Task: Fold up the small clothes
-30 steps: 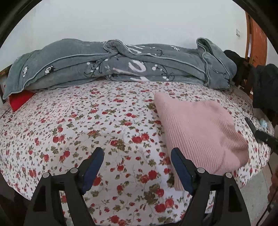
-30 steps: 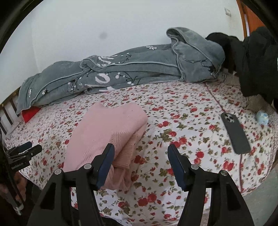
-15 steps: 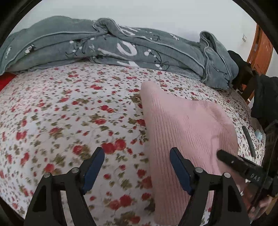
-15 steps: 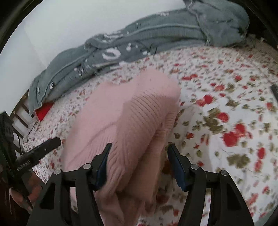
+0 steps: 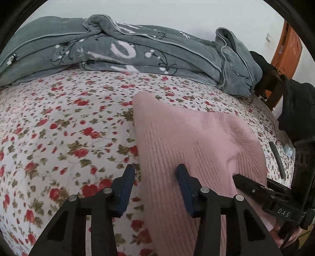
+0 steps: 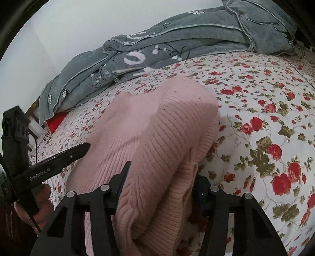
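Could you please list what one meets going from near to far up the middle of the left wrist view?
Left tongs, closing astride the left edge of the pink knit garment → floral bedsheet → grey blanket → white wall.

Bare floral bedsheet point(image 5: 59, 128) before heaped grey blanket point(image 5: 128, 51)

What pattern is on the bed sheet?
Red roses on white bed sheet, clearest in the right wrist view.

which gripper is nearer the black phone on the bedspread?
Right. The right gripper is beside the phone; the left gripper is at the pink sweater's far edge.
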Demonstrator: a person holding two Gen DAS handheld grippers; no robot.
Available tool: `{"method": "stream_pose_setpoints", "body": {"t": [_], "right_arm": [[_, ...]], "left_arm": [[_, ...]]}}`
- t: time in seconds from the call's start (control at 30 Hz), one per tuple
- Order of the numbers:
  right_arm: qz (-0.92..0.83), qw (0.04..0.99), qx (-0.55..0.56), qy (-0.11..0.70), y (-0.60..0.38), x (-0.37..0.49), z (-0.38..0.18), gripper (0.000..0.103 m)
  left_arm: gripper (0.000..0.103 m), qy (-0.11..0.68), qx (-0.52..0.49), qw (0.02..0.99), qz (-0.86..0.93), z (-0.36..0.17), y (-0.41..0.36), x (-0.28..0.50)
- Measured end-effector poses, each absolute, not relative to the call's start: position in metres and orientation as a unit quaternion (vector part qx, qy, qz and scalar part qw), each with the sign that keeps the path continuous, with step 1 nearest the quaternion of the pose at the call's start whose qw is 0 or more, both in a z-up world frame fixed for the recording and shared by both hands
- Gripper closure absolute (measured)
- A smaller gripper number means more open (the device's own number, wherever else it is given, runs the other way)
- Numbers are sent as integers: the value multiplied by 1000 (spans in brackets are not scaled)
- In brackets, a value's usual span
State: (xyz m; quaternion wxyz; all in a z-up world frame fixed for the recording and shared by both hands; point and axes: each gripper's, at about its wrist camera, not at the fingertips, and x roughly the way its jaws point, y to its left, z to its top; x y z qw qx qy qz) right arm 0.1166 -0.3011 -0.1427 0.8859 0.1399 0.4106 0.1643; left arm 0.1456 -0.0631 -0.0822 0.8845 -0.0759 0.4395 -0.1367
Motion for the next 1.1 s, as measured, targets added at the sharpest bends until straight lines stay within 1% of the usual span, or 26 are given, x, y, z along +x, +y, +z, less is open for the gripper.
{"method": "stream_pose_setpoints", "body": {"t": [0.2, 0.27, 0.4, 0.43, 0.47, 0.53, 0.7, 0.8, 0.9, 0.97, 1.0, 1.07, 1.1], "right_arm": [[164, 888, 138, 406, -301, 114, -143, 53], [162, 891, 135, 403, -300, 111, -142, 55], [160, 898, 124, 391, -297, 107, -136, 65], [160, 899, 124, 388, -297, 106, -134, 66], [160, 900, 123, 387, -297, 106, -132, 67], [160, 902, 121, 382, -295, 104, -127, 68], [164, 906, 132, 367, -289, 104, -109, 69], [159, 907, 120, 371, -281, 106, -104, 69], [148, 907, 106, 379, -279, 104, -107, 68], [140, 904, 107, 389, -282, 103, -115, 66], [139, 903, 108, 393, -284, 103, -117, 65], [136, 901, 111, 396, -287, 102, -121, 63], [137, 901, 112, 397, -289, 101, -123, 62]], "left_arm": [[59, 453, -100, 873, -150, -90, -62, 153], [66, 452, -98, 873, -156, -90, -64, 153], [76, 435, -66, 884, -158, -82, -69, 149], [80, 432, -67, 885, -159, -79, -67, 148], [87, 429, -74, 886, -160, -75, -63, 147], [94, 422, -86, 888, -161, -67, -53, 147], [95, 431, -91, 883, -163, -66, -43, 148], [94, 436, -100, 880, -162, -71, -39, 146], [90, 442, -123, 872, -169, -75, -37, 145], [78, 447, -120, 869, -174, -77, -41, 145], [76, 447, -116, 869, -176, -77, -43, 145], [61, 449, -106, 869, -178, -80, -49, 145], [58, 453, -106, 867, -181, -82, -52, 145]]}}
